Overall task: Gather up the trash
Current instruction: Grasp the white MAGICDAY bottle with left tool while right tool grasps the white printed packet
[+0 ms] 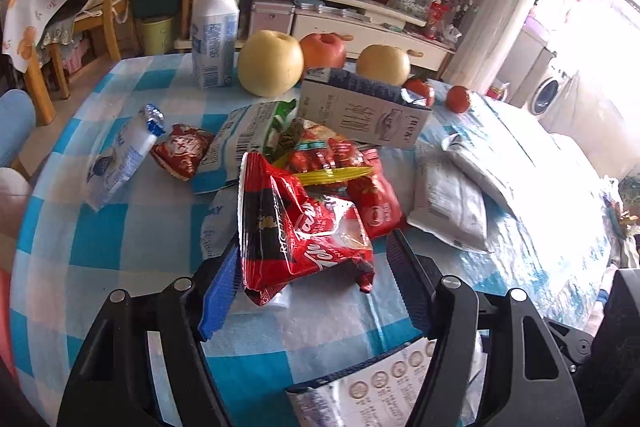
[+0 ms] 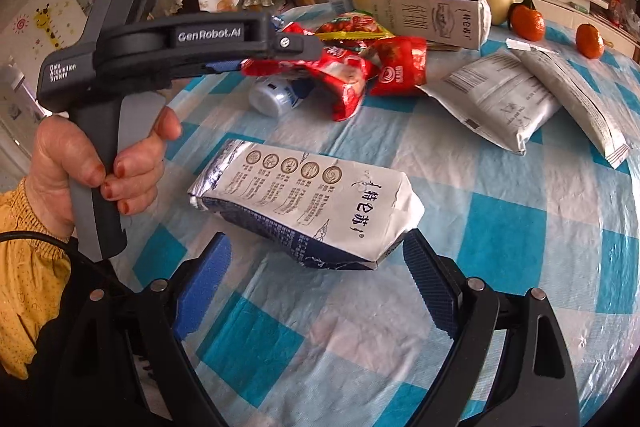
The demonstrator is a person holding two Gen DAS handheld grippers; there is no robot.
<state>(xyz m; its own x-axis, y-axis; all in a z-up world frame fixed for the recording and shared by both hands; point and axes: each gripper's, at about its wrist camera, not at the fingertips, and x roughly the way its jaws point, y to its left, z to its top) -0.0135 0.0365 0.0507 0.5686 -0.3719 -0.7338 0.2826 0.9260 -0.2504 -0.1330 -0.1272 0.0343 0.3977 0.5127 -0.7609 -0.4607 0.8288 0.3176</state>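
Nearest to the right wrist camera, the right gripper [image 2: 316, 263] stands wide, its blue pads on both sides of the near end of a flattened milk carton [image 2: 312, 203]; the pads do not press on it. This carton lies on its side on the table [image 2: 520, 235], which has a blue and white checked cloth.

Beyond the flattened milk carton, the left gripper [image 1: 310, 259] is around a red snack wrapper [image 1: 304, 227]. Its jaws are half closed; the left pad touches the wrapper's edge and the right pad stands a little apart from it. I cannot tell for sure if the wrapper is already pinched. A hand [image 2: 116, 163] with a yellow sleeve holds this gripper's handle.

Behind the red snack wrapper there is a heap of other red wrappers [image 1: 344, 155], and behind the heap a second milk carton [image 1: 360, 107] on its side. To the right of the flattened milk carton, further back, lie two grey pouches [image 2: 520, 99]. At the far edge, behind the second carton, stand a white bottle [image 1: 214, 35], pears [image 1: 270, 63], an apple [image 1: 322, 49] and two mandarins [image 2: 528, 21].
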